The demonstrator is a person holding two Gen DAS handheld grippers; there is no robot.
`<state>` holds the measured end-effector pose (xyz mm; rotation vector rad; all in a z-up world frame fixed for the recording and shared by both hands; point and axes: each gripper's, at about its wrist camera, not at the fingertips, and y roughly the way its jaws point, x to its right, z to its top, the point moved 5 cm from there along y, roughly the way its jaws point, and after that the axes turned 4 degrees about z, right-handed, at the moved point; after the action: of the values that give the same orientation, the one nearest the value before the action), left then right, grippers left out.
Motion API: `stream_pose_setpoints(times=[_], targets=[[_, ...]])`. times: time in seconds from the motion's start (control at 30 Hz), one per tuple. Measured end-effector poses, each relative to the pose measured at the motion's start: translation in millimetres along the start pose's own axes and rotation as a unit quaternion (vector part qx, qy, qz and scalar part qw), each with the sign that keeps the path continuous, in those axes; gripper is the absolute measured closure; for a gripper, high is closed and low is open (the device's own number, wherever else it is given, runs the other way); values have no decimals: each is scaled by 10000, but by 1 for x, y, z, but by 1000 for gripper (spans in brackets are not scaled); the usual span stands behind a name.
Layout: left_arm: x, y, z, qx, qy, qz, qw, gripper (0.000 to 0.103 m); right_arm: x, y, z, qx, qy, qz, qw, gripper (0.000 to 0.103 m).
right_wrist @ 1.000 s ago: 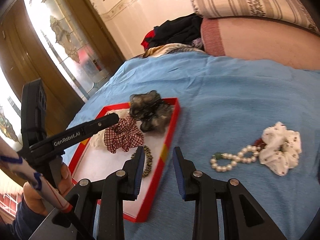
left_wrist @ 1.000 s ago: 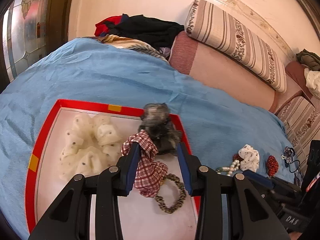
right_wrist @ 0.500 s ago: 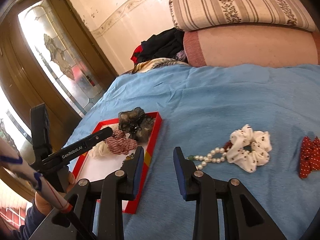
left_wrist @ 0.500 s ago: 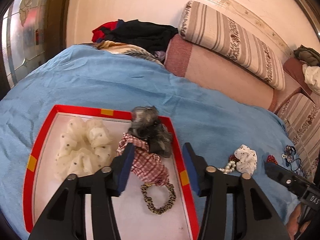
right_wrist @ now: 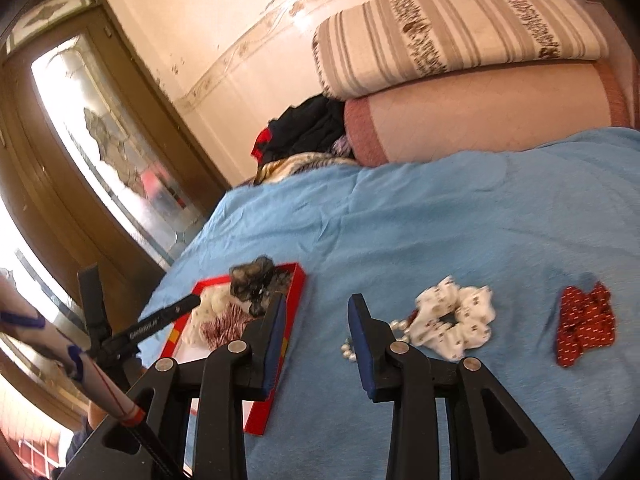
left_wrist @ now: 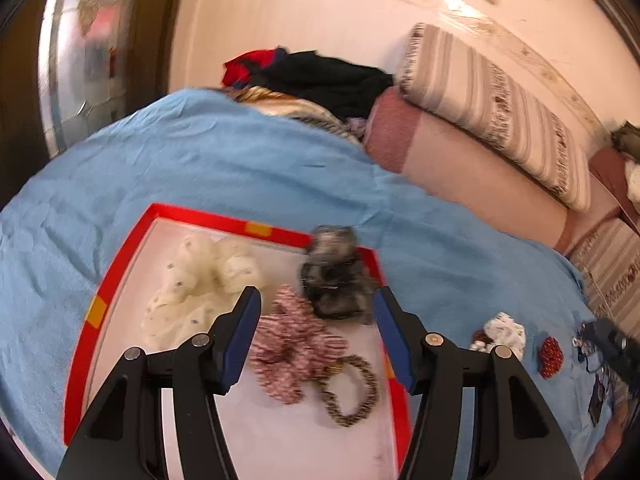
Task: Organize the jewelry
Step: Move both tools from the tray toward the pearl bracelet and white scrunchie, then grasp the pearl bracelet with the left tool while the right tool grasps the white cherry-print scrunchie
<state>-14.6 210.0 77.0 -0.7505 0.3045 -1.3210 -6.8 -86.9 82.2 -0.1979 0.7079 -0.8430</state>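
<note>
Right tongs (right_wrist: pixel 316 320) nearer to loose items on bed (right_wrist: pixel 400 232); jaws apart, empty. White scrunchie (right_wrist: pixel 456 328) lies just ahead-right of tips, pearl bracelet (right_wrist: pixel 400 326) partly hidden behind right finger, strand running left-right. Red bow (right_wrist: pixel 584 326) further right.

Left tongs (left_wrist: pixel 316 320) over red tray (left_wrist: pixel 120 280), jaws apart, just been opening; plaid scrunchie (left_wrist: pixel 296 344) lies loose between them on tray.

Versus second ago: left released plaid scrunchie; right swung from tray toward white scrunchie.
</note>
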Motion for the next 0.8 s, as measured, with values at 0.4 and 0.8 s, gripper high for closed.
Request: stream_pose_setpoints(times=[0.4, 0.8], targets=[[135, 33, -50, -694, 1366, -797, 9850, 45, 81, -39, 12, 298, 582, -621, 9959, 64], [181, 89, -88, -1343, 2137, -881, 9636, 51, 135, -24, -4, -82, 1214, -657, 9904, 64]])
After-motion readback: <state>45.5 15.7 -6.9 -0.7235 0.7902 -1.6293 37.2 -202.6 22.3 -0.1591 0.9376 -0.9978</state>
